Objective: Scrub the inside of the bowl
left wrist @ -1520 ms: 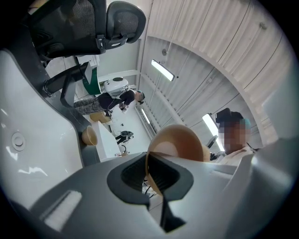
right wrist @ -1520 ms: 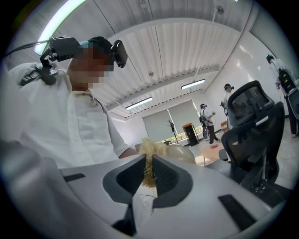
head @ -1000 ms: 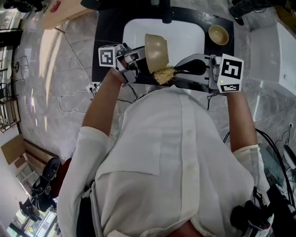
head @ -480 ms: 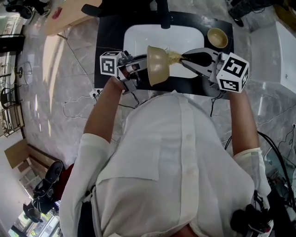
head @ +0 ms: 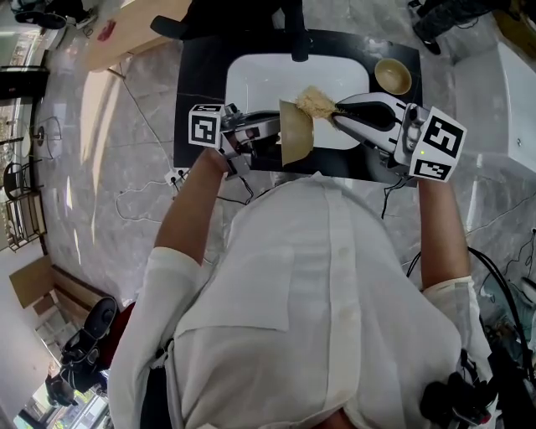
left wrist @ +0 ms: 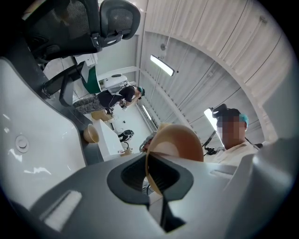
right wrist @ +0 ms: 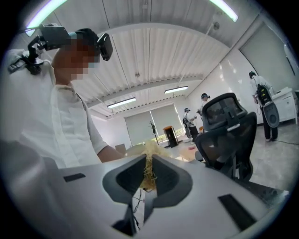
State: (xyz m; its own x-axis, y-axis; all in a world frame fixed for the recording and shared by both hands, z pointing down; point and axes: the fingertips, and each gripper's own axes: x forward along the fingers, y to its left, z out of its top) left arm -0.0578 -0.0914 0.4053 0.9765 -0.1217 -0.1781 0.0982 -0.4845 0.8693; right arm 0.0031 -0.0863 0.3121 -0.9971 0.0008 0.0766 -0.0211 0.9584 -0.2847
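Shifted up to the top rim of bowl (head: 295,134) over sink (head: 251,75): fibre scrubber (head: 315,102), clamped in right gripper (head: 337,110); left gripper (head: 270,127) pinching bowl wall. Press scrubber inside, circle firmly

**Pale workroom, marbled floor, slatted ceiling**

Grey marbled tiles (head: 92,151) cover the floor, crossed by loose cables (head: 134,197) that run to a white power strip (head: 173,176). A black counter (head: 197,75) holds a white rectangular basin (head: 251,75). A white cabinet (head: 502,92) stands near its right end, and a wooden tabletop (head: 138,21) lies beyond its left corner. The ceiling (right wrist: 154,51) is white and slatted, with long strip lights (right wrist: 122,102) lit. On the far wall, large windows (right wrist: 149,123) with pale blinds let in daylight. A black office chair (right wrist: 226,126) stands close by.
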